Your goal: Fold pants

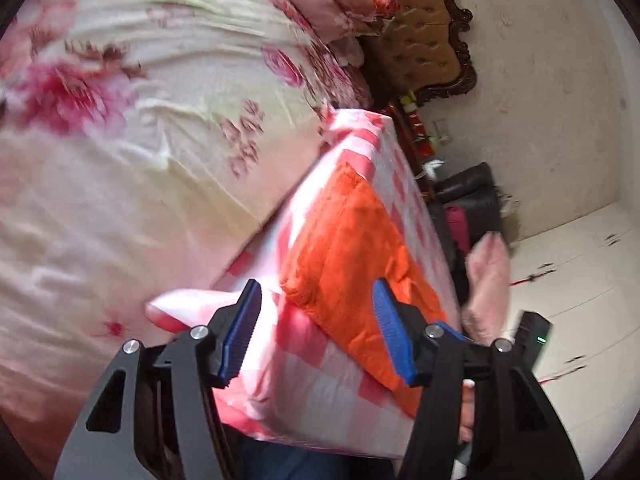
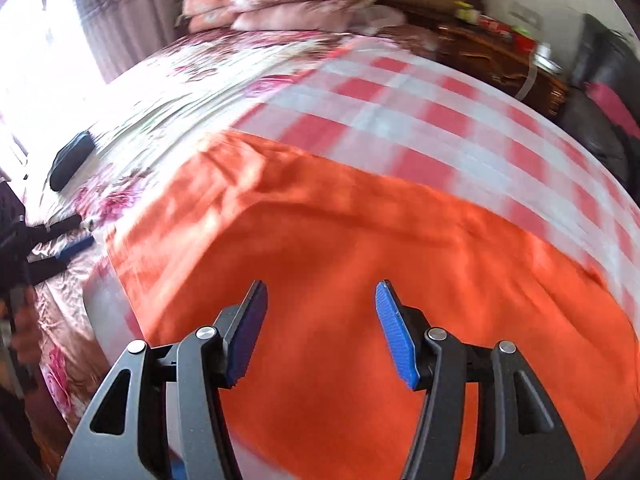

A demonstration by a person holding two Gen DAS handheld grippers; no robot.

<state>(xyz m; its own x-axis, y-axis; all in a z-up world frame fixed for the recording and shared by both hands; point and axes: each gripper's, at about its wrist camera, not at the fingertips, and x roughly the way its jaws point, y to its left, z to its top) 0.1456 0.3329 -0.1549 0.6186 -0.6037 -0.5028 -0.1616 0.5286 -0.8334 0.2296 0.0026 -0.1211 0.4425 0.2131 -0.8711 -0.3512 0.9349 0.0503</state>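
Floral bedding point(image 2: 224, 64) covered most of a bed in a bedroom with a tufted headboard point(image 1: 424, 28) at twelve o'clock in the left wrist view and stacked pillows point(image 2: 280, 0) at twelve o'clock in the right wrist view. Over it, toward the bed's edge, lay a pink-and-white checked cloth point(image 2: 420, 112), and on that cloth lay the orange pants point(image 2: 340, 280), already doubled into a thick rectangular stack whose folded edge point(image 1: 304, 292) sat near the centre of the left view.

Judging by the nap, the pants were fleecy, soft and light, limp rather than stiff, so they would likely sag if lifted by one corner; the sounder hold looked to be both corners of one short edge, pinched through all layers.

A dark case-like object point(image 2: 70, 164) rested on the floral bedding at nine o'clock in the right view.

Both views were blurred. The left gripper point(image 1: 316, 332) hung beside the stack's near corner, jaws spread and gripping nothing. The right gripper point(image 2: 322, 328) hovered directly over the orange fabric, its jaws likewise spread, with nothing between the blue pads point(image 2: 394, 332).
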